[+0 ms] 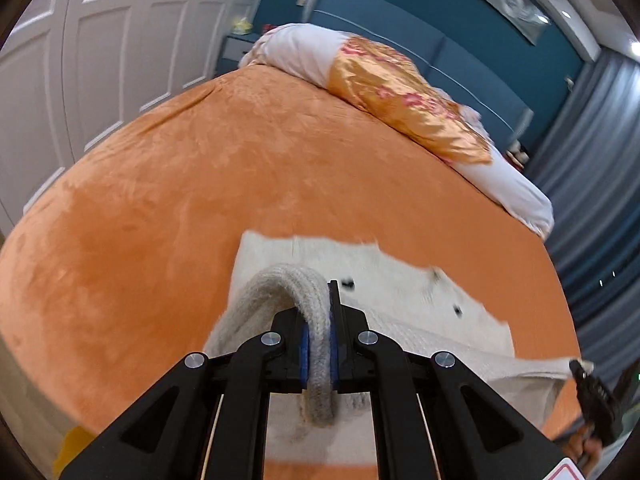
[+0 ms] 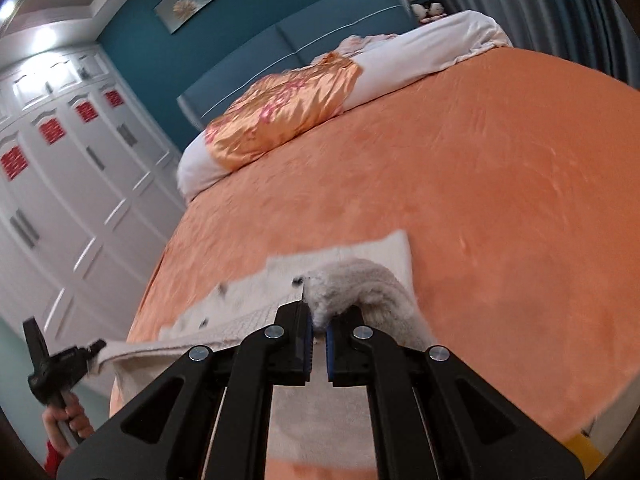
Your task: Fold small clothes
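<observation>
A white knitted garment (image 1: 400, 280) with small dark marks hangs stretched between both grippers above the orange bed cover (image 1: 180, 184); its far edge looks blurred. My left gripper (image 1: 319, 320) is shut on the thick ribbed hem, which loops up over the left finger. The right gripper (image 1: 578, 366) shows at the far right, pinching the other end of that hem. In the right wrist view my right gripper (image 2: 320, 320) is shut on a fluffy bunch of the garment (image 2: 248, 320). The left gripper (image 2: 94, 348), held by a hand, grips the far left corner.
An orange satin pillow (image 1: 400, 92) and rolled white bedding (image 1: 296, 52) lie along the blue headboard (image 1: 472, 68). White wardrobe doors (image 1: 100, 60) stand on the left, grey curtains (image 1: 592, 180) on the right. The orange cover (image 2: 480, 200) spreads wide beyond the garment.
</observation>
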Demonstrator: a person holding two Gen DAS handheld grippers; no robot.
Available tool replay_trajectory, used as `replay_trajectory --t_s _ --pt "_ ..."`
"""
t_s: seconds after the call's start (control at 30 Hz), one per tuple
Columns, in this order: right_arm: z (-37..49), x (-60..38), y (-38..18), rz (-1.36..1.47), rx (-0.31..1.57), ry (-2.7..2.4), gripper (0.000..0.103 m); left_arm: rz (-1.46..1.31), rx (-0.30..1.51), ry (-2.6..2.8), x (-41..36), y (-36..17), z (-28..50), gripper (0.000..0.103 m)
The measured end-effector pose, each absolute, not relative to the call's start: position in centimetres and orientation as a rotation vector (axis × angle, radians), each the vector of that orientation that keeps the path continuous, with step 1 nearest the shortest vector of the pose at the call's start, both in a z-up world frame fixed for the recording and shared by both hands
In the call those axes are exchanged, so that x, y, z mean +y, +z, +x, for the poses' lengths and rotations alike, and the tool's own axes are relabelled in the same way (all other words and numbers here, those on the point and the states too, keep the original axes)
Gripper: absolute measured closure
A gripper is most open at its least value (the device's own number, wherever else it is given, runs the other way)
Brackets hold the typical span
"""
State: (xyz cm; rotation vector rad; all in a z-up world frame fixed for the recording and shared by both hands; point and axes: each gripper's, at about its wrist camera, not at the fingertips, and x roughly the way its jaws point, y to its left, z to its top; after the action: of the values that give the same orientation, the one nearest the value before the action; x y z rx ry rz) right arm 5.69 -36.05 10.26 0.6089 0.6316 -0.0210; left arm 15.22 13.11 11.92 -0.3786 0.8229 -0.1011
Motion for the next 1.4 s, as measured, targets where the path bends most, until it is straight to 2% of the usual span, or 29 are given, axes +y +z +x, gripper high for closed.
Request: replay_trajectory --t_s 0.23,0.63,0.73,1.03,1.2,1.23,1.27,1.3,1.33,1.4 --pt "12.3 -36.5 5.0 0.672 0.685 -0.092 0.100 -0.390 0.910 -0.013 12.9 5.7 22.9 0.098" --pt "18.4 -37.5 -3.9 0.670 0.787 -0.149 0.100 -0.241 0.932 0.023 11.2 -1.5 28.7 0.093" --pt "18.7 -37.5 -4.3 0.656 0.774 -0.145 0.101 -0.257 0.904 0.018 11.4 -2.2 28.9 0.088" --pt "18.9 -37.6 -4.8 0.645 0.747 -0.132 0.101 -0.299 0.861 -0.003 11.9 -2.8 29.0 0.086" --pt "17.5 -38.2 -2.2 0.711 0.742 -0.095 0.094 -0.439 0.892 -0.072 13.9 -0.6 27.8 0.084" --pt "15.9 -37.9 -0.4 0.722 0.701 -0.079 0.084 -0.473 0.903 -0.091 14.3 0.4 26.9 0.079" --pt "14.2 -37.5 1.3 0.710 0.648 -0.083 0.067 -0.497 0.896 -0.108 14.9 1.7 25.3 0.071" --pt "11.6 -36.6 3.4 0.675 0.593 -0.104 0.061 -0.484 0.867 -0.088 15.3 3.3 23.3 0.049" --pt "10.3 -36.0 4.3 0.652 0.578 -0.102 0.059 -0.470 0.836 -0.077 15.5 4.2 21.8 0.036" --pt "8.0 -33.6 5.4 0.605 0.605 -0.047 0.059 -0.444 0.778 -0.100 15.3 5.9 18.0 0.034"
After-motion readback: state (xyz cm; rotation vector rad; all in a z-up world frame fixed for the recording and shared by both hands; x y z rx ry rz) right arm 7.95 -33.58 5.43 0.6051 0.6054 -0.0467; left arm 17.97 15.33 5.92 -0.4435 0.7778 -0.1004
